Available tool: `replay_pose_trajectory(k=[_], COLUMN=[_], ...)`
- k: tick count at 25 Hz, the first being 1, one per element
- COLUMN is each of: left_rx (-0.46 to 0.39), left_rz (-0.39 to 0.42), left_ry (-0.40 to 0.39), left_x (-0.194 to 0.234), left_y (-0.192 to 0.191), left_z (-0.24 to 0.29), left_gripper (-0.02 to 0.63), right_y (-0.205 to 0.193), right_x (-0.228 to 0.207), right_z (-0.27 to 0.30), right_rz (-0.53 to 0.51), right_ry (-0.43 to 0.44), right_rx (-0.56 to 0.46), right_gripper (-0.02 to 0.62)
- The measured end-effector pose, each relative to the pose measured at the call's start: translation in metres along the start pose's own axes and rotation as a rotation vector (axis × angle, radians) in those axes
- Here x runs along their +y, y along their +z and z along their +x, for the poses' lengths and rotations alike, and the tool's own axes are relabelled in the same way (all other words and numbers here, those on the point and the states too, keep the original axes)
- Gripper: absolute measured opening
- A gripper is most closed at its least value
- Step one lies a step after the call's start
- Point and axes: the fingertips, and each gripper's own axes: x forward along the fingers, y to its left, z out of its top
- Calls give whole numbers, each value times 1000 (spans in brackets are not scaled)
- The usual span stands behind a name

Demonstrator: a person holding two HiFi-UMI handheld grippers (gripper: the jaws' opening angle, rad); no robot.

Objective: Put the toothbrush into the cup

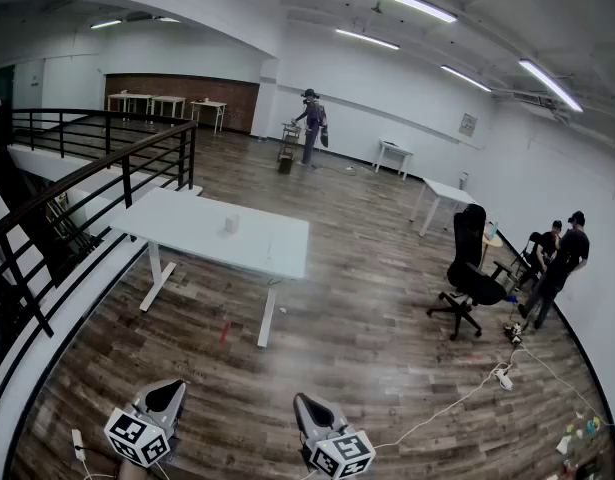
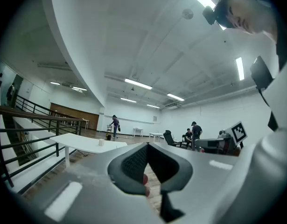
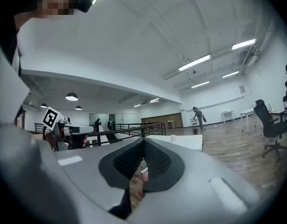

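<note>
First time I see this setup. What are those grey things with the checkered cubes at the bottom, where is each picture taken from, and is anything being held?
There is no robot here: someone carries a hand-held claw in each hand. The head view comes from a camera worn on the head. The two grey tools at its bottom edge are those claws, and the marker cubes are part of them. The other two pictures come from cameras riding on the left claw and the right claw, each looking along its own jaws. Both claws are shut and hold nothing. Some way ahead stands a white table with a small white thing on it, probably the cup. No toothbrush can be made out. Other people are further off in the room.
</note>
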Motion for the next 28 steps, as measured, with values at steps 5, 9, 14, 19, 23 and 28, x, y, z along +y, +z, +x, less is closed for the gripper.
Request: replay_pose_trajectory(k=[5, 9, 14, 19, 23, 28], left_rx=[0, -1, -6, 0, 2, 7], left_rz=[-3, -7, -21, -28, -18, -5], left_ry=[-13, -12, -8, -10, -16, 9], left_x=[1, -1, 1, -4, -12, -20], left_y=[0, -1, 0, -3, -6, -12], left_z=[1, 1, 3, 9, 21, 31], left_gripper=[6, 6, 6, 6, 6, 6], right_y=[3, 1, 1, -2, -2, -8], right_x=[-1, -3, -3, -8, -19, -28], right_z=[3, 4, 5, 3, 3, 3], right_rz=[54, 42, 25, 19, 16, 49], right_ry=[3, -1, -2, 15, 15, 71], right_rx=[-22, -15, -8, 6, 12, 34], right_gripper=[8, 8, 8, 8, 8, 8])
